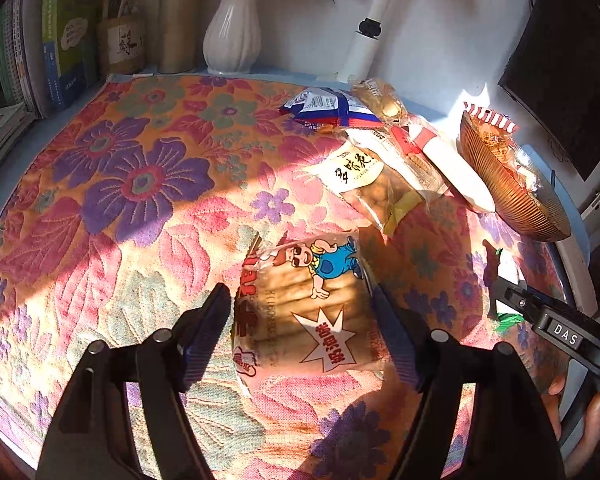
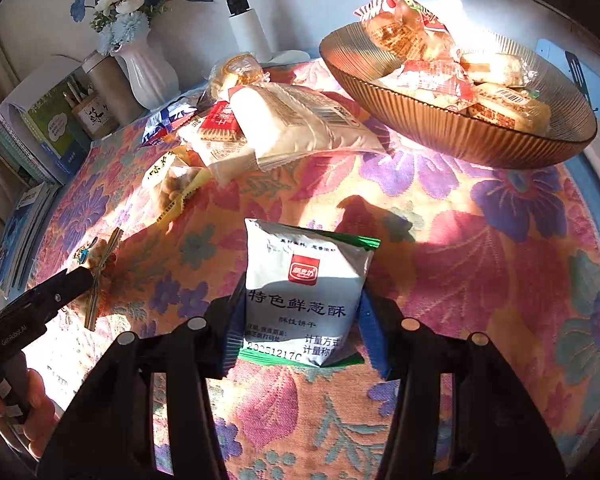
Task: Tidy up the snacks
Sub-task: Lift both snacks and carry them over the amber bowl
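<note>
Packet [image 2: 304, 300] sits clamped between right tool [image 2: 296, 328] pads.

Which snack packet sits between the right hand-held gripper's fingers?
The white packet with green edges, clamped in the right hand-held gripper; the other loose packets lie farther back, beside the bowl.

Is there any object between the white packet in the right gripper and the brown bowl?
Nothing visible: between the white packet and the brown bowl lies only bare flowered cloth. The snack pile sits left of that path.
</note>
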A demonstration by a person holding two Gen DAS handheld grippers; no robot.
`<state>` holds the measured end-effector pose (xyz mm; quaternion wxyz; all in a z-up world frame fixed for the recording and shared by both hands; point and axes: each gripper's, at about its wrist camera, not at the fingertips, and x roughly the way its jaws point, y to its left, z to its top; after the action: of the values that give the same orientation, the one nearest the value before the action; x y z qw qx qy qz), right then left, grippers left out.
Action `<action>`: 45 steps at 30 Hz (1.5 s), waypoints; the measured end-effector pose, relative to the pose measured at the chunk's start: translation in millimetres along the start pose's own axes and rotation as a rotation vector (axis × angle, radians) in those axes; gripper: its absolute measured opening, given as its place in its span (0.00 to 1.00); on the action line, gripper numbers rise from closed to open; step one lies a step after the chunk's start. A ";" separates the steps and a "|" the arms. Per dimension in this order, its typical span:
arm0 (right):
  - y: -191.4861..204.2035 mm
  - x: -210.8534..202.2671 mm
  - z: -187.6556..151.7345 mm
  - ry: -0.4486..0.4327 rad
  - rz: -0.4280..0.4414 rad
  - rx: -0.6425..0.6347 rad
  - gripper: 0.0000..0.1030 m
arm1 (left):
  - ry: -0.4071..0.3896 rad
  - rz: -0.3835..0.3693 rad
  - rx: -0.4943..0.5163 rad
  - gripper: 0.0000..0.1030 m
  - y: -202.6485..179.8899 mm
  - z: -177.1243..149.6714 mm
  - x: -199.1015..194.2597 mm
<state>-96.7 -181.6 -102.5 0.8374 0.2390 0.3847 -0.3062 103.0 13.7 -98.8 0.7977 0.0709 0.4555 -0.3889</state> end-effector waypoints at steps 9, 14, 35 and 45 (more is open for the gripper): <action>-31.9 -4.1 -19.7 0.006 -0.026 0.043 0.50 | 0.023 -0.244 0.044 0.83 -21.9 -34.1 -19.8; -37.0 -7.6 -20.3 0.006 0.010 0.052 0.50 | 0.012 -0.291 0.219 0.84 -59.2 -40.9 -37.1; -40.2 -18.3 -30.9 -0.003 0.041 -0.026 0.83 | 0.075 -0.017 0.289 0.59 -50.8 -1.8 28.4; -15.4 -19.8 -28.0 -0.064 -0.043 -0.115 0.50 | 0.011 -0.058 0.337 0.59 -78.5 7.6 8.0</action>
<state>-131.6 -168.0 -105.9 0.8548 0.1723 0.3796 -0.3090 56.6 -48.3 -81.8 0.7605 0.1928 0.3899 -0.4821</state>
